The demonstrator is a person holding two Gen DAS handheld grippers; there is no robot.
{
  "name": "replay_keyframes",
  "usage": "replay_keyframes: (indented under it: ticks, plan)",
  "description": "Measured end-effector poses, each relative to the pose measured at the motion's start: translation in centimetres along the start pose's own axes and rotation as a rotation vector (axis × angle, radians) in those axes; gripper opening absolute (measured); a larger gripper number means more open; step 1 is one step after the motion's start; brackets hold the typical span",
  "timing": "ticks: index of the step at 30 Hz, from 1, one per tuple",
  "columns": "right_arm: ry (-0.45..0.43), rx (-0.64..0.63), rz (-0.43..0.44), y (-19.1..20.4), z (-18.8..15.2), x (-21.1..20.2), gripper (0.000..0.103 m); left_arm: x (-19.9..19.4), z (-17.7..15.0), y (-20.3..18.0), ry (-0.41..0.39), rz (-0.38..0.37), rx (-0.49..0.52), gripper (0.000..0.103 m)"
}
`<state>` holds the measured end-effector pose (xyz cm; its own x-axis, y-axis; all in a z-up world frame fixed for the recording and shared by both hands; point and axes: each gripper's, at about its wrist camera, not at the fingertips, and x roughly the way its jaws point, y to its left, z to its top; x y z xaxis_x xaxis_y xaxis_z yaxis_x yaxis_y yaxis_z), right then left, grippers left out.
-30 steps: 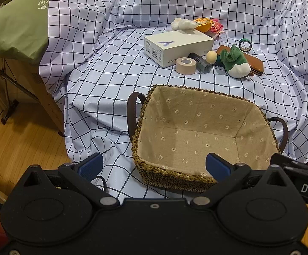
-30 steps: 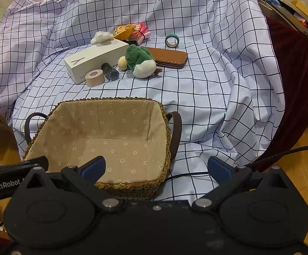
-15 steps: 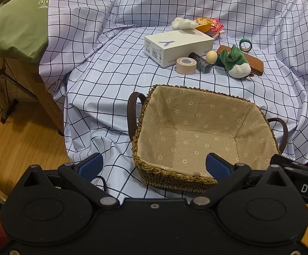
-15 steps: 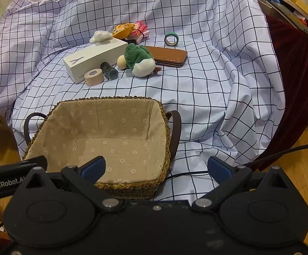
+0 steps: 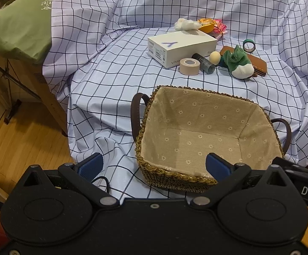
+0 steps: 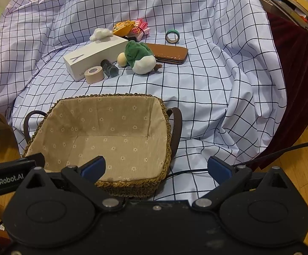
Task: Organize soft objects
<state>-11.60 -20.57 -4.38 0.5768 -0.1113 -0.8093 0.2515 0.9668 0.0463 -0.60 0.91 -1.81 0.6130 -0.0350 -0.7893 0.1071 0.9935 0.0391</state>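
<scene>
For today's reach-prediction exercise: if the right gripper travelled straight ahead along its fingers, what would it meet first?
Probably the checked cloth just right of the basket; the right gripper is open and empty, though depth is uncertain.

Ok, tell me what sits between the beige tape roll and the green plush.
In the right wrist view, a dark cylinder and a small yellowish ball lie between the beige tape roll and the green plush.
</scene>
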Motion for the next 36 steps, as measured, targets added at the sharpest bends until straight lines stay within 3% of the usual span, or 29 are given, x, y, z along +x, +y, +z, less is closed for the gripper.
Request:
replay_keyframes:
  ticks: [8, 18, 23, 36]
  plan:
    - [0.015, 0.019, 0.005, -0.6, 0.2, 0.7, 0.102, -0.1, 0.3, 0.2, -0.007, -0.057, -0.004, 0.099]
    - [-0.029, 0.087, -0.013, -2.4, 2.0, 1.9, 0.101, 0.7, 1.8, 1.1, -0.001, -0.065, -0.073, 0.099]
    - [-0.034, 0.089, 0.002, -2.9, 4.4, 2.8, 0.096, 1.8, 3.0, 1.0, 0.022, -0.065, -0.066, 0.099]
    - [-0.085, 0.051, 0.053, -1.2, 14.9, 6.2, 0.101, 4.8, 10.0, -0.1, -0.025, -0.067, 0.05, 0.099]
